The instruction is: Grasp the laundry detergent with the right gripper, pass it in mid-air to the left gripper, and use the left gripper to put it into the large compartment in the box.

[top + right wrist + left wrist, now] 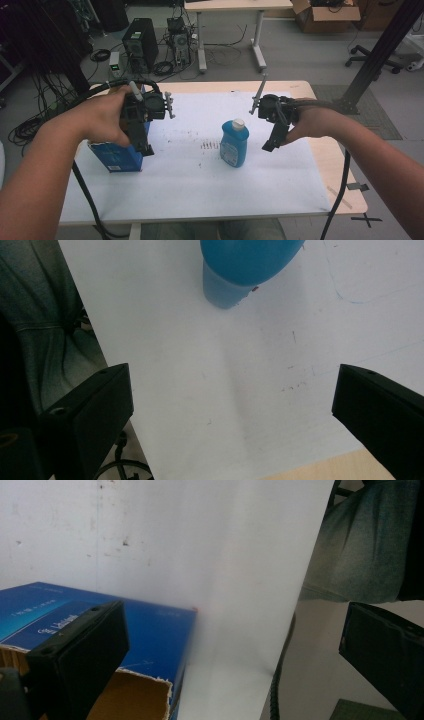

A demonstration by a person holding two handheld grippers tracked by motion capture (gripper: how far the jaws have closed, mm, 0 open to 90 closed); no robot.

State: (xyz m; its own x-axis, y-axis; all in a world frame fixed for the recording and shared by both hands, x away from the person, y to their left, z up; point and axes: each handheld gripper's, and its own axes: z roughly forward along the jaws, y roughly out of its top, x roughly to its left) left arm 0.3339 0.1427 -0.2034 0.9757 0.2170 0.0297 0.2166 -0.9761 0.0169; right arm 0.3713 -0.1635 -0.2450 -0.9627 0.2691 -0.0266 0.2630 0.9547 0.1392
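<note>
Landmark: the blue bottle [234, 144] stands upright with its white cap on, near the middle of the white surface [200, 190].
Blue box [117, 156]: well to the bottle's left, standing on the surface; its torn cardboard top is open toward the camera that rides on the left tongs.
Left tongs [145, 148]: held above the box, left of the bottle, pointing down; the jaws stand wide apart with nothing between them, one over the box's open top.
Right tongs [268, 147]: just right of the bottle, raised off the surface and tilted down toward it; jaws apart and empty.
Why so held: each tool seems lined up over its own target, box at left and bottle at right, jaws spread wide enough to take them.
Likely aim: probably to put the bottle into the box, with the left tongs steadying the opening.
Risk: the tall bottle could tip if nudged sideways.
</note>
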